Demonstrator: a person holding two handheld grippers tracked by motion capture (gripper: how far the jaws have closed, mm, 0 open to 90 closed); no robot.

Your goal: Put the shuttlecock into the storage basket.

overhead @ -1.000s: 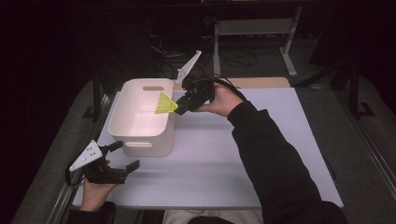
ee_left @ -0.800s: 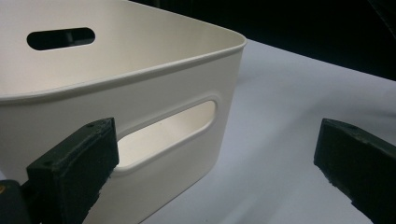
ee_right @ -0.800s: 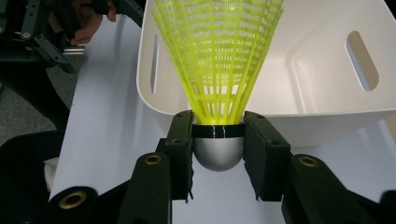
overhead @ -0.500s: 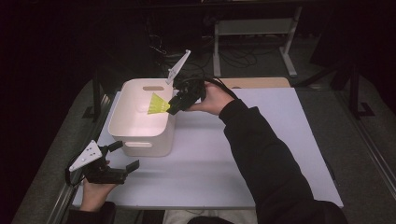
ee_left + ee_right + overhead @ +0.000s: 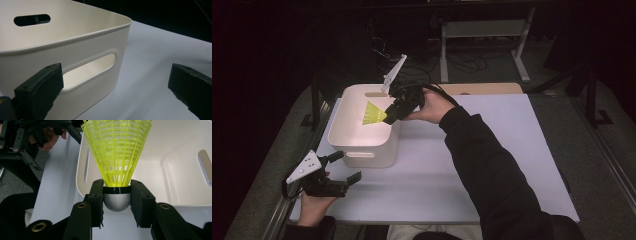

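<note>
Two black jaws of the right gripper point(image 5: 117, 202) pinch the yellow plastic-skirted shuttlecock point(image 5: 117, 157) by its firm silver cork, wisely sparing that light, flimsy skirt, above the white plastic bin point(image 5: 343, 142), while the left gripper point(image 5: 116, 90) gapes empty.

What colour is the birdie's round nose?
Silvery grey on the shuttlecock; the right gripper view shows it best.
</note>
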